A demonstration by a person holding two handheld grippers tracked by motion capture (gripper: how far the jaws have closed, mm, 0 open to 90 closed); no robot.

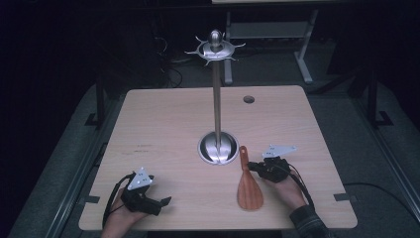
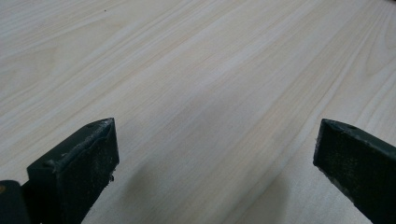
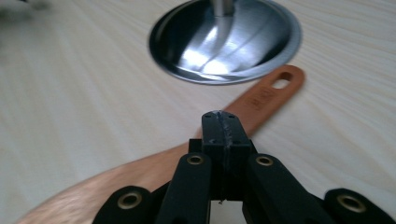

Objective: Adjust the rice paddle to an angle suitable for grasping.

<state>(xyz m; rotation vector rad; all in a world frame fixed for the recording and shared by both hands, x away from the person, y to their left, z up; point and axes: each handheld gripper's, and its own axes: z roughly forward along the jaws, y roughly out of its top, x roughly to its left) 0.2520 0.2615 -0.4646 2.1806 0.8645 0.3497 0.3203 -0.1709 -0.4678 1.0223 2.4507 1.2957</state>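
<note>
**Wooden spatula flat on table beside stand base, right gripper clenched over its handle**

The wooden spatula [image 1: 249,184] is reddish-brown, one piece, with a broad rounded paddle blade and a narrow handle. It lies flat on the table [image 1: 163,124], at the near right of centre. Blade end points near, handle end points far. In the right gripper view the handle shows an oval hanging hole at its tip and a small stamped mark just below the hole; the mark is too small to read. The handle tip lies just beside the rim of the stand base, on its right; whether they touch I can't tell.

The right gripper [image 3: 225,122] has its jaws clenched, pads pressed flat together with no gap between them. The tips sit over the handle of the spatula, but nothing is between the pads. In the high view it comes in at the spatula's right, hand and plaid sleeve behind it.

The left gripper [image 2: 215,154] is released, jaws standing wide apart over bare wood grain, nothing between them. In the high view it rests at the near left of the table, well apart from the spatula.

Containers: the only dish-like thing is the stand base [image 1: 218,148], a round shiny metal disc, shallow, holding just the foot of the upright pole [image 1: 217,99]. The pole carries a metal hook ring [image 1: 216,49] at the top, with nothing hung on its hooks. A round cable hole [image 1: 248,99] sits in the table at far right.
</note>
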